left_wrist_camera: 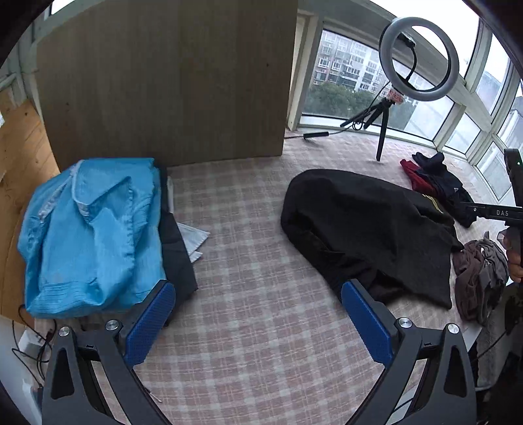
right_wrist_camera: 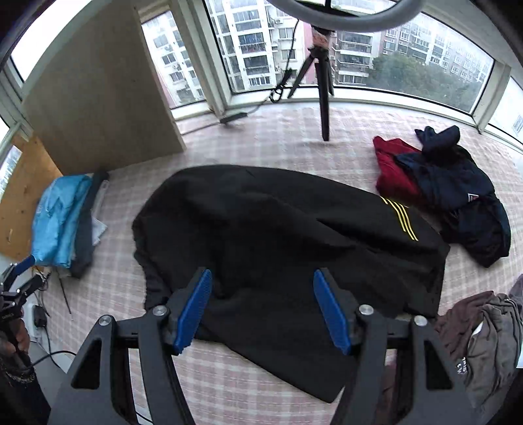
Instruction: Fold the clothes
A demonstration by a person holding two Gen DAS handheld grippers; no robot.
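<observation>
Black knit garment with yellow stripes (right_wrist_camera: pixel 278 242) lies crumpled mid-bed on the pink checked sheet (left_wrist_camera: pixel 255 235). Right gripper (right_wrist_camera: pixel 261 307) hovers above its near hem, left gripper (left_wrist_camera: pixel 258 314) alongside; both spread, empty, probably poised to flatten it.

The ring light (right_wrist_camera: pixel 340 16) is cut off by the top edge in the right wrist view; only its lower arc shows; the garments under the blue garment (left_wrist_camera: pixel 94 235) are mostly covered, type not determinable; the print on the brown-grey clothes (right_wrist_camera: pixel 483 346) is too small to read; the right gripper (left_wrist_camera: pixel 513 209) is clipped by the frame edge, jaw position not visible.
</observation>
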